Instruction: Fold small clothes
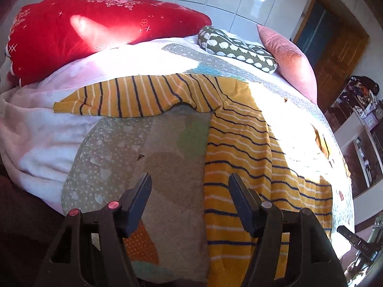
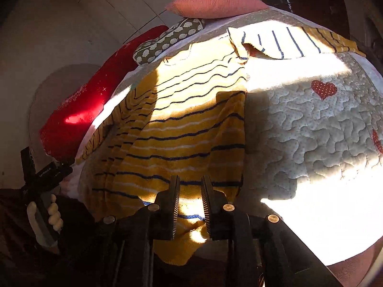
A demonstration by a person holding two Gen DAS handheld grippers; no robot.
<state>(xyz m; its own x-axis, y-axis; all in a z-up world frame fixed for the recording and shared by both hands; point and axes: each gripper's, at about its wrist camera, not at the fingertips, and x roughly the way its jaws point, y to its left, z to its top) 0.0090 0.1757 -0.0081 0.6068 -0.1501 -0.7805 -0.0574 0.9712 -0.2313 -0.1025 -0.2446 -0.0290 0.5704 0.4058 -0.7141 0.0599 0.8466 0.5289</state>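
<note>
A small yellow sweater with navy and white stripes lies spread on a quilted bed cover. One sleeve stretches out to the left. My left gripper is open and empty, hovering over the quilt just left of the sweater's body. In the right wrist view the sweater lies straight ahead, its other sleeve reaching right at the far side. My right gripper is open, its jaws standing either side of the sweater's near hem, which drapes over the bed edge.
A red pillow, a green patterned cushion and a pink cushion lie at the head of the bed. A shelf unit stands at right. The quilt extends right with red hearts. The left hand-held gripper shows at lower left.
</note>
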